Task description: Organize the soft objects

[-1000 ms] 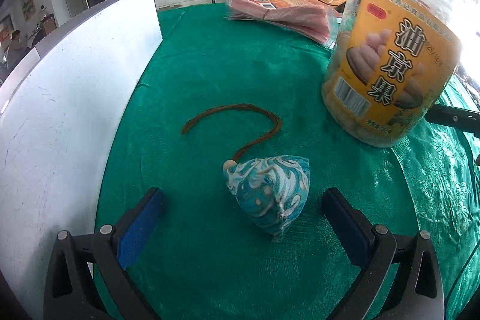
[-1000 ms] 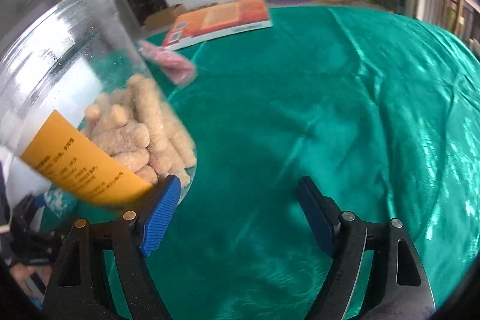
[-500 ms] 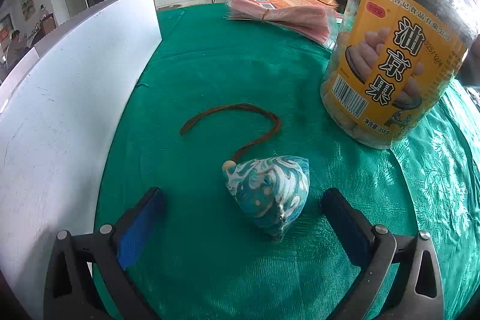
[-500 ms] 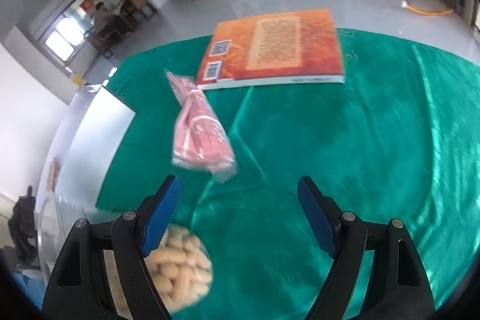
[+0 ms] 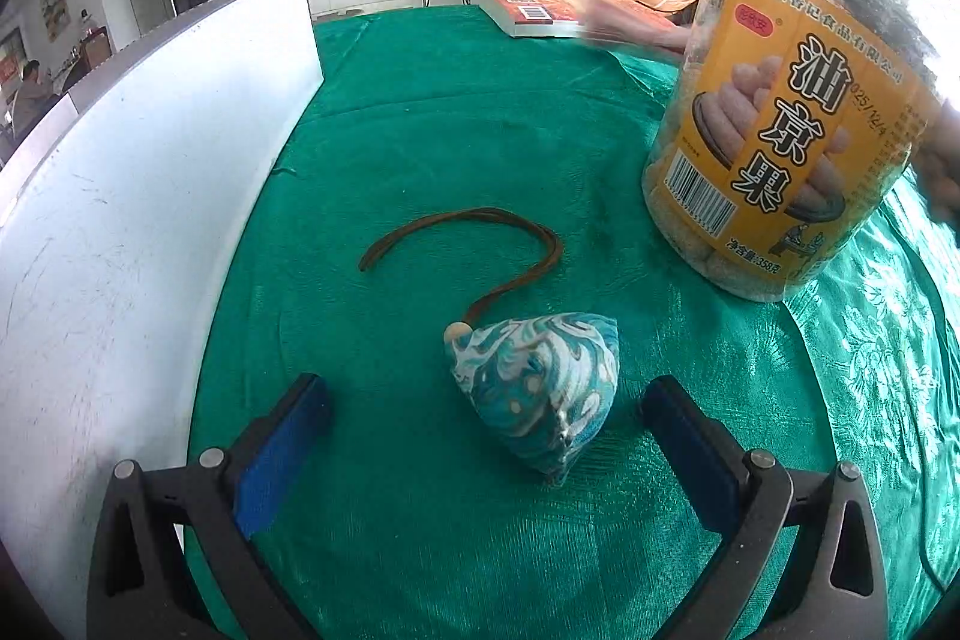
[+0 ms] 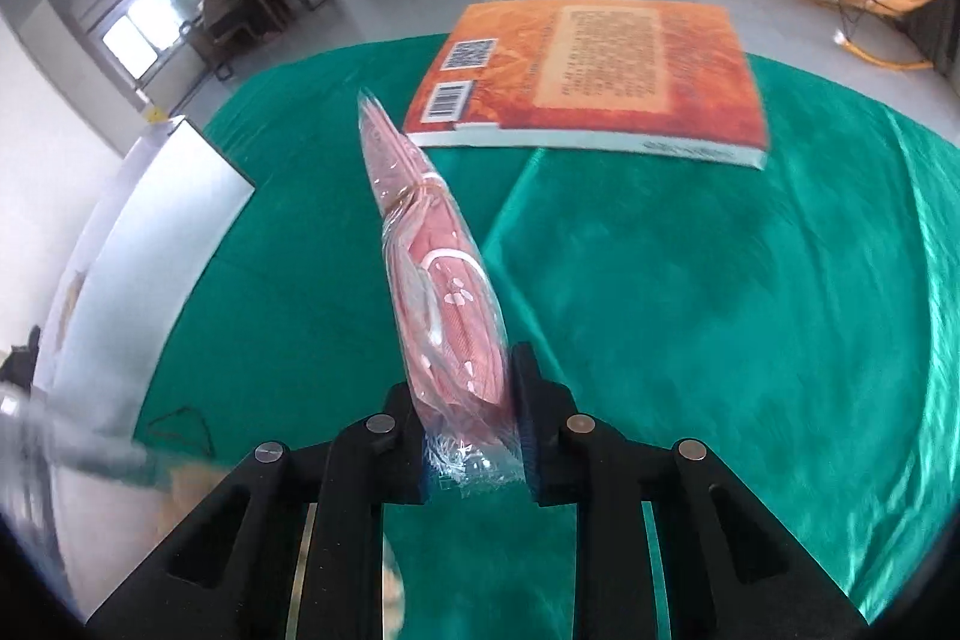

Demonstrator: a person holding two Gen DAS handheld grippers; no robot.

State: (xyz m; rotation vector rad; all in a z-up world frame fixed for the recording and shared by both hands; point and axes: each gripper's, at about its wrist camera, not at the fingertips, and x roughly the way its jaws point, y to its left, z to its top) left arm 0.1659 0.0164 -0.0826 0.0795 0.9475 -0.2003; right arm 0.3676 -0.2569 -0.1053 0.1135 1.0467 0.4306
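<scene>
- Right claw [image 6: 468,436] is clamped on the near end of a pink packet [image 6: 441,274] in clear wrap; the packet is held edge-up and slants away over the table [image 6: 750,340].
- Packet's far tip is seen near the corner of an orange book [image 6: 600,70] lying flat on the green cloth.
- Left claw [image 5: 480,436] is spread wide, nothing pinched.
- A blue-white pouch [image 5: 540,388] rests on the cloth between the left fingers, closer to the right one, touched by neither.
- Its brown cord [image 5: 480,244] is curled away on the cloth.
- A snack jar [image 5: 792,100] is seen right of the pouch, well apart.
- A white board [image 5: 150,196] is seen along the left edge.
</scene>
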